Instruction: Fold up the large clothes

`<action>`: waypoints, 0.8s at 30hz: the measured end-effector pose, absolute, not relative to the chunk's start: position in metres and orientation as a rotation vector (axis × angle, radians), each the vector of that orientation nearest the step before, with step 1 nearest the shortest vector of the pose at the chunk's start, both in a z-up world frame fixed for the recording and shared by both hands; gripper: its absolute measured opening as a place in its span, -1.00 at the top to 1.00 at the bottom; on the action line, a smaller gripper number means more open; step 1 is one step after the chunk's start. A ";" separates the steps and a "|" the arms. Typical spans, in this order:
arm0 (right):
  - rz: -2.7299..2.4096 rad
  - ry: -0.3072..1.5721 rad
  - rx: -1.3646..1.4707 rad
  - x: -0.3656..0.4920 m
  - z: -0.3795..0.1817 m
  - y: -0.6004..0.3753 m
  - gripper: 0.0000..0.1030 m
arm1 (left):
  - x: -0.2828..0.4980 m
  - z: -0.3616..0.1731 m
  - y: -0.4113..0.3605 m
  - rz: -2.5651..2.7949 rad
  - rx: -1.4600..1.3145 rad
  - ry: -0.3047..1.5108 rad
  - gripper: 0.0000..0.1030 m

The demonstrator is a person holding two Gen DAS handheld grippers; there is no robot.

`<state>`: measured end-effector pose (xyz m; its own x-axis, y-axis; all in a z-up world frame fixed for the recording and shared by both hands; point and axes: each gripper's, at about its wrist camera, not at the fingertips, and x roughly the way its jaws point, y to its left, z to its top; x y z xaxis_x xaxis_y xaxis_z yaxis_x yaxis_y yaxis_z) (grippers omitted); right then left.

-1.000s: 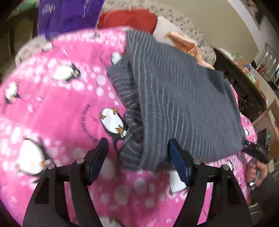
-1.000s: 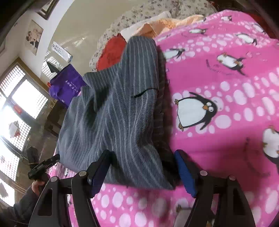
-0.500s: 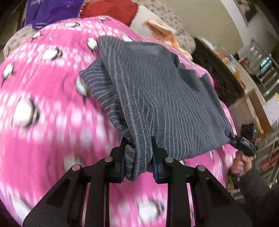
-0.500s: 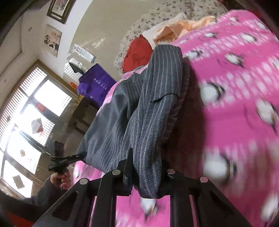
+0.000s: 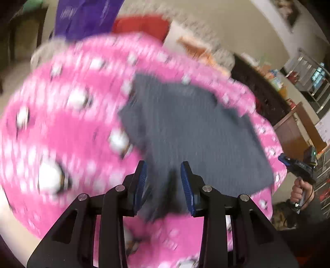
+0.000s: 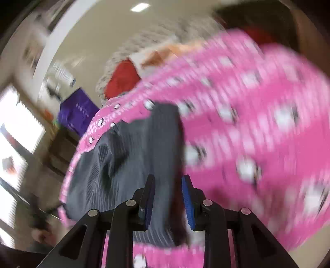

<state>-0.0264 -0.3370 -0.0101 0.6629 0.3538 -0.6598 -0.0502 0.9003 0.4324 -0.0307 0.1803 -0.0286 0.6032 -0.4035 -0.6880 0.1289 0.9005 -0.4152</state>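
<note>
A dark grey striped garment (image 5: pixel 191 132) lies folded on the pink penguin blanket (image 5: pixel 61 123). My left gripper (image 5: pixel 163 181) hovers over its near left corner. The jaws are opening; cloth shows between them but the pads do not pinch it. In the right wrist view, the garment (image 6: pixel 140 156) lies at the blanket's (image 6: pixel 257 123) left side. My right gripper (image 6: pixel 168 193) is above its near right corner, jaws opening, with a gap beside the right pad. A hand holds that right gripper (image 5: pixel 288 162) at the far right. Both views are motion-blurred.
A purple bag (image 5: pixel 86 18), a red cushion (image 5: pixel 142 24) and an orange cloth (image 5: pixel 196 47) lie beyond the blanket's far edge. A dark cabinet (image 5: pixel 264 99) stands along the right side. Bright windows (image 6: pixel 18 127) are on the left in the right wrist view.
Both grippers shut on the garment's near corners and carried them forward and up. Now their jaws have parted and the garment lies shorter, doubled over on the blanket.
</note>
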 end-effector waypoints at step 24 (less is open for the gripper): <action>0.474 0.866 -0.003 0.215 -0.088 -0.159 1.00 | 0.083 -0.103 0.104 -0.180 -0.199 0.837 0.37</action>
